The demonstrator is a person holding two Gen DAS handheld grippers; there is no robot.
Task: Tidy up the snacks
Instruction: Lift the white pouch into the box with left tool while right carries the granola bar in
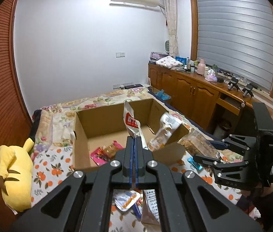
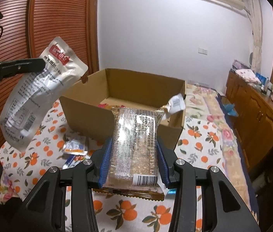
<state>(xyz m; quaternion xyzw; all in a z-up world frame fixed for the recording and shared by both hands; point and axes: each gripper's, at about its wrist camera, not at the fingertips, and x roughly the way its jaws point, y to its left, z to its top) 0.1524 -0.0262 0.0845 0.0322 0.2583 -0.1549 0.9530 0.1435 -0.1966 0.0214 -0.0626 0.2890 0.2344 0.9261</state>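
An open cardboard box (image 1: 82,135) (image 2: 90,112) stands on the bed with pink and orange snack packs (image 1: 105,152) inside. My left gripper (image 1: 135,141) is shut on a silver pouch with a red label (image 1: 131,119), holding it above the box's near side; the pouch (image 2: 39,96) hangs left of the box in the right wrist view. My right gripper (image 2: 133,154) is shut on a clear sesame bar pack (image 2: 134,147) in front of the box; the pack also shows in the left wrist view (image 1: 198,145). A small clear packet (image 1: 165,131) (image 2: 175,102) tilts at the box's right rim.
Loose snack packets (image 2: 74,148) (image 1: 126,201) lie on the orange-print sheet before the box. A yellow plush toy (image 1: 16,174) lies at the left. Wooden cabinets (image 1: 190,92) with clutter line the right wall. A louvred wardrobe (image 2: 59,29) stands at the left.
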